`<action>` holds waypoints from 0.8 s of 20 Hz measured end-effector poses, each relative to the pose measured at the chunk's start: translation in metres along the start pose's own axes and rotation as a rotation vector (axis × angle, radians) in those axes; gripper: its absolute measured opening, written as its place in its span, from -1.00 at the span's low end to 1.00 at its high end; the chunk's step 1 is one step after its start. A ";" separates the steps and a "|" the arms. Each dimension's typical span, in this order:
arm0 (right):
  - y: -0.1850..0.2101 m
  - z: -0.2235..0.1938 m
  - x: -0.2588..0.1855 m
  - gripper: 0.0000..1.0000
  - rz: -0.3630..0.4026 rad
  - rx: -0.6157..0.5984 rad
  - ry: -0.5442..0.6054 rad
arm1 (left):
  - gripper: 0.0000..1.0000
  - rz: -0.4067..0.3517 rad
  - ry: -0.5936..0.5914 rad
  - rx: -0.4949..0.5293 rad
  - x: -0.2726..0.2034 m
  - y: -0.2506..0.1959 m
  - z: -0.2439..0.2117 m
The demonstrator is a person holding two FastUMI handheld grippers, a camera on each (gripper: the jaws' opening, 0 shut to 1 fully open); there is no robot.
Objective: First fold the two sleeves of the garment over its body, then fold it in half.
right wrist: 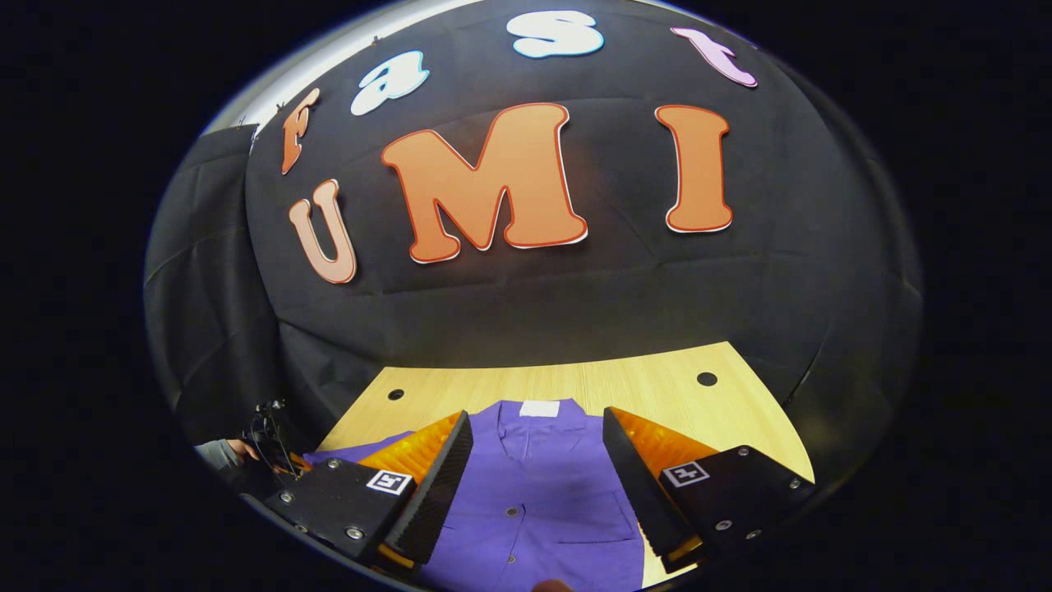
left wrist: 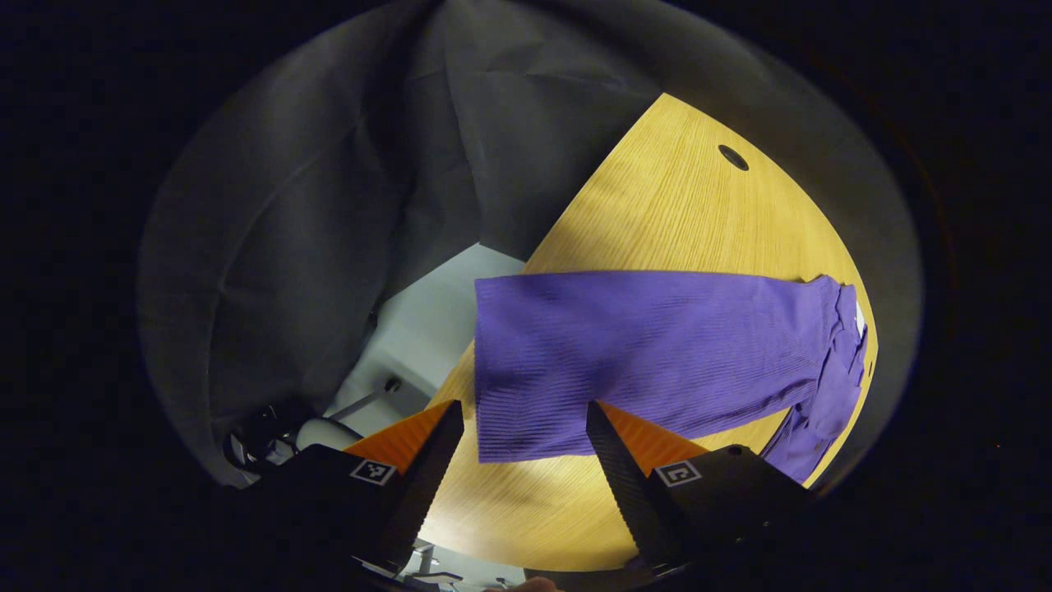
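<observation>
Apparently nothing is folded yet: in the left gripper view a purple sleeve (left wrist: 649, 353) lies stretched flat across the middle of the frame on the wooden desk (left wrist: 682, 214), running toward the garment's bunched body at the right edge. In the right gripper view the purple garment (right wrist: 542, 493) lies spread at the bottom centre, collar away from the camera, buttons down its front, with its other parts hidden behind the tongs. Both sleeve folds and the halving look still to do.

The left tongs (left wrist: 523, 436) stand released at the bottom of their frame, the sleeve's cuff end between and beyond the tips, not gripped. The right tongs (right wrist: 536, 448) are likewise parted above the garment's chest, holding nothing.

Around: dark booth cloth (left wrist: 329, 205) behind the desk, cable holes (right wrist: 707, 379) in the desktop, and a person's sleeve (right wrist: 218, 452) at lower left. Nothing lies on the garment to hinder folding.
</observation>
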State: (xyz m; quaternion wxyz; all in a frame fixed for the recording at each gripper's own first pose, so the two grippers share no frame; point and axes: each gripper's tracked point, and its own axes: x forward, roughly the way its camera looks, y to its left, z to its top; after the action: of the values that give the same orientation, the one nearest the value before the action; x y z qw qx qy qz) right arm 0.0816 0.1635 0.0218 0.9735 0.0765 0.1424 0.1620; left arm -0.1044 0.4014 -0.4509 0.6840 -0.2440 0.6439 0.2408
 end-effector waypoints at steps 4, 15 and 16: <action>-0.003 -0.003 -0.002 0.89 -0.010 -0.018 0.012 | 0.92 0.027 0.050 -0.019 0.010 0.003 -0.005; -0.018 -0.001 -0.011 0.90 0.011 -0.020 0.000 | -0.68 0.030 0.037 0.046 0.013 -0.020 0.005; -0.020 -0.002 -0.012 0.90 0.014 -0.011 0.004 | -0.79 0.019 0.032 0.055 0.013 -0.023 0.008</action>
State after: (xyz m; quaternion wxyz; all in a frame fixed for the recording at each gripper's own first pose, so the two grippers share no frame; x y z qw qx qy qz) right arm 0.0758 0.1405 0.0190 0.9725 0.0720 0.1429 0.1695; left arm -0.0833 0.3892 -0.4624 0.6779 -0.2229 0.6633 0.2254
